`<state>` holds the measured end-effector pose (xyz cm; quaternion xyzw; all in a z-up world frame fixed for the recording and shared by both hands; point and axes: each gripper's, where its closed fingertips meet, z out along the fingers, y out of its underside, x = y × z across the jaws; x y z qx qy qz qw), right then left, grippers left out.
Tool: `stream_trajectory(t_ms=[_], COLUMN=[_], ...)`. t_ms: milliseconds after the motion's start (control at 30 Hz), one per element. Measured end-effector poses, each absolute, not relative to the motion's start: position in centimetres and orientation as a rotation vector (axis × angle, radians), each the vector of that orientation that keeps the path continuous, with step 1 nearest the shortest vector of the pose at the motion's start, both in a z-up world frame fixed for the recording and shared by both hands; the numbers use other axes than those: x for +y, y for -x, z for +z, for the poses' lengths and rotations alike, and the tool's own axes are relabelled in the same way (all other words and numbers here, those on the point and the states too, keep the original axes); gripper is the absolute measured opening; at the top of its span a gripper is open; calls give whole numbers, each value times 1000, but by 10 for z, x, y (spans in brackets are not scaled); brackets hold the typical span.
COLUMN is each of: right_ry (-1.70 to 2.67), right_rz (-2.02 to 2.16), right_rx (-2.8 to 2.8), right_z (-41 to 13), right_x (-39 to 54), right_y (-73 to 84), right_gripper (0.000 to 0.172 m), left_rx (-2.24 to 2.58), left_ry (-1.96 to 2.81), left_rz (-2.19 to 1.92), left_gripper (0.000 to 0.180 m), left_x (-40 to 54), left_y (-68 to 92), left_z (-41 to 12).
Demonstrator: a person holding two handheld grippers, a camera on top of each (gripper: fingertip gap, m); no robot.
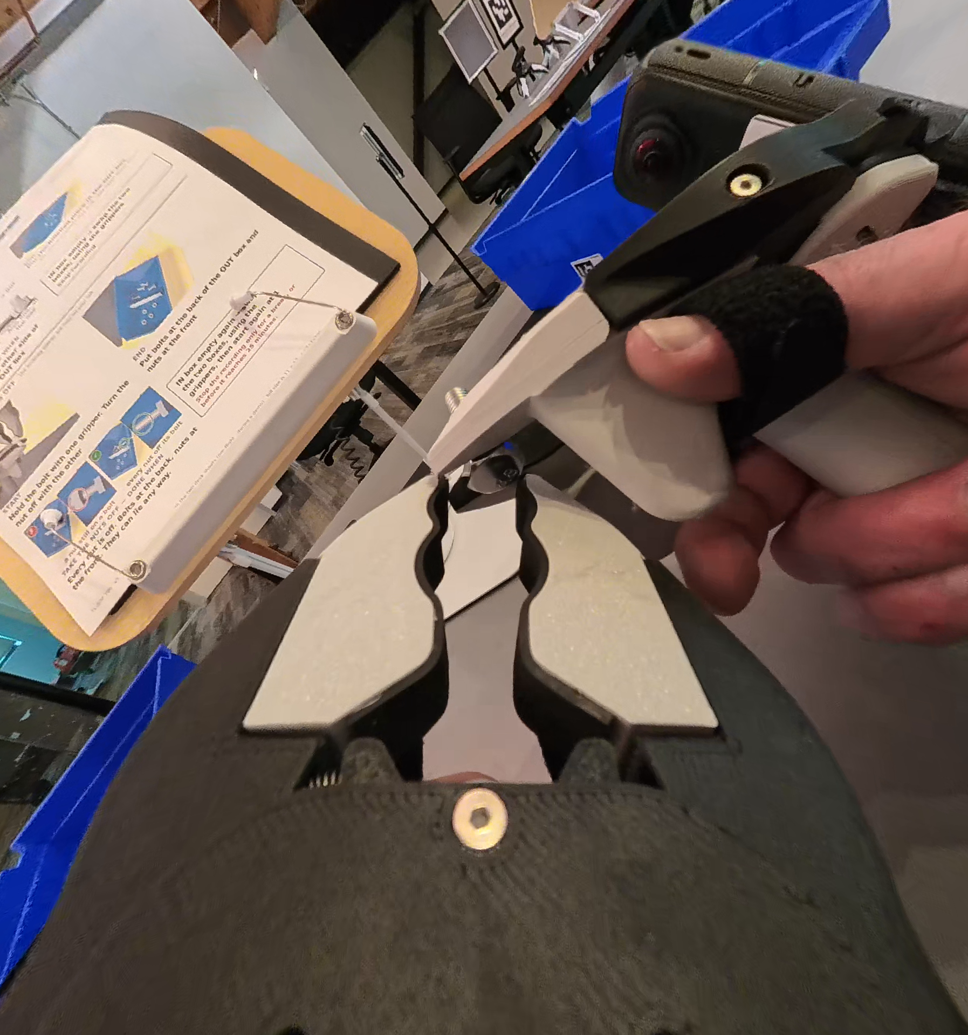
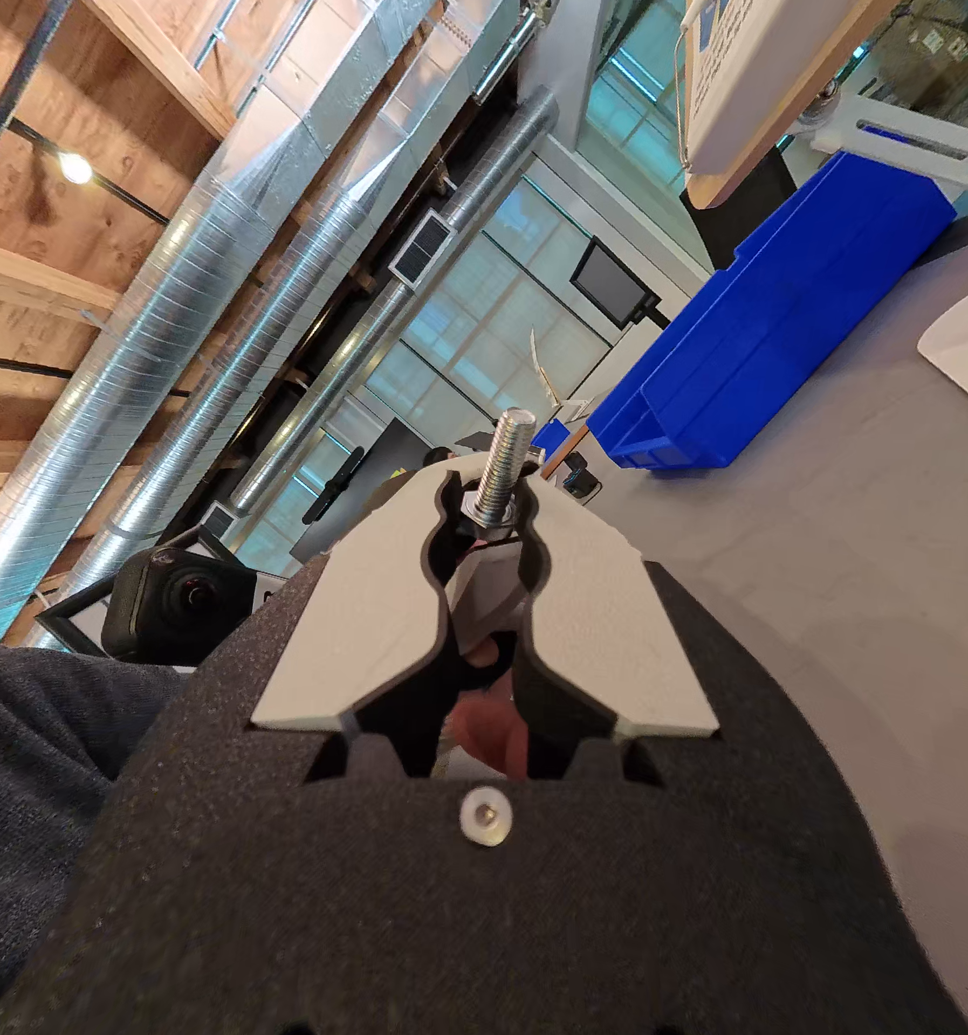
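Grey worktop (image 2: 806, 616) is lying beyond the right claw (image 2: 484, 504), which is clamping the nut (image 2: 490, 512) on a silver bolt (image 2: 504, 453), its threaded shank pointing up and away; the left claw (image 1: 478, 493) is gaping narrowly, its pads clear of the bolt's head.

L gripper (image 1: 481, 493) fingers apart at bolt head (image 1: 495, 473), R gripper (image 1: 448, 448) holding bolt

Silver bolt (image 2: 506, 453) with bare, shiny thread, tilted upward out of the right gripper (image 2: 492, 498). Hexagonal nut (image 2: 490, 512) seated low on the thread, pinched between both white fingertips. Bolt head (image 1: 492, 473) just at the tips of the left gripper (image 1: 481, 487); contact there not clear.
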<state>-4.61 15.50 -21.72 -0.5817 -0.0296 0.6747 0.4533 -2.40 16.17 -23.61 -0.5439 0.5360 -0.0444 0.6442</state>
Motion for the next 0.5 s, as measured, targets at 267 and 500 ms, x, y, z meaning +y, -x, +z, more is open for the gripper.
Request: stream_trajectory(t_ms=[267, 500], right_ry=[1408, 1465], right_rz=[1743, 1737], right_rx=[-52, -145], right_z=[-218, -223], right_x=[155, 153], right_y=[44, 48], right_gripper=[18, 18], left_rx=[1256, 1314], left_ry=[1229, 1191], left_rz=[-113, -107], left_gripper=[19, 15], left_x=[162, 163], left_y=[25, 30], left_z=[-237, -240])
